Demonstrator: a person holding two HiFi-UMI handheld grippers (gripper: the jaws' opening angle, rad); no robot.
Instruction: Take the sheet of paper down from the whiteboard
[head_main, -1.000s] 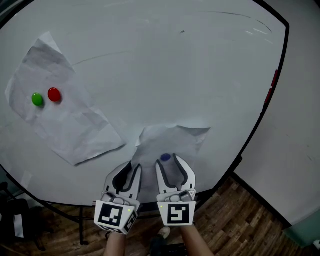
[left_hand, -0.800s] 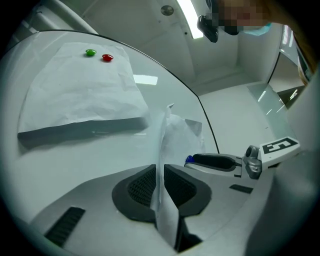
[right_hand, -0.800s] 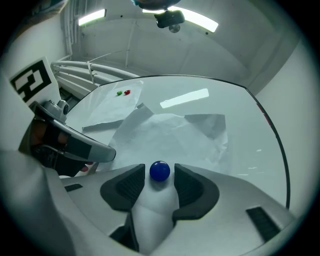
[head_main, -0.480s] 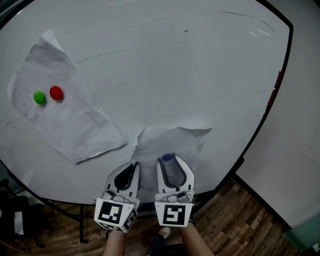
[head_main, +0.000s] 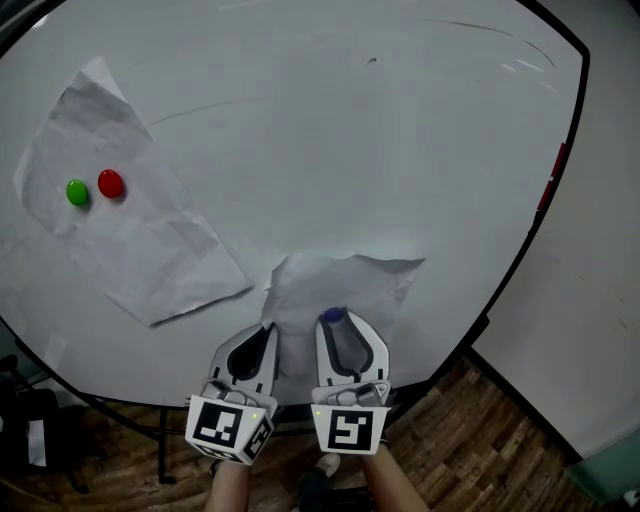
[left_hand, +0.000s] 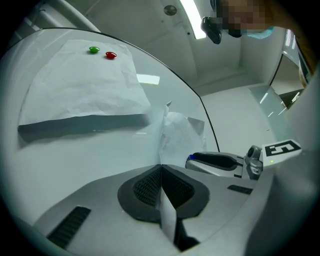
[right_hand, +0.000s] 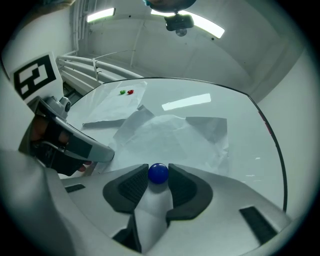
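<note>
My left gripper (left_hand: 161, 172) pinches the lower edge of the sheet of paper (head_main: 345, 282). My right gripper (right_hand: 159, 176) clasps 1 blue magnet (right_hand: 158, 172) on that sheet, low on the whiteboard (head_main: 350, 120). Next, I judge, the magnet comes off and the sheet peels free.

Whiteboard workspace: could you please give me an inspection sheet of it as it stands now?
Surface: whiteboard, white, black-framed, faint pen marks.
Job's things: crumpled sheet low on the board; blue magnet at its lower part.
Clutter: second sheet at upper left, with a green magnet and a red magnet on it.
Grippers: left tongs shut on the crumpled sheet's edge; right tongs shut on the blue magnet.
Cables: nothing seen.
Surroundings: wooden floor below; pale wall at right.
</note>
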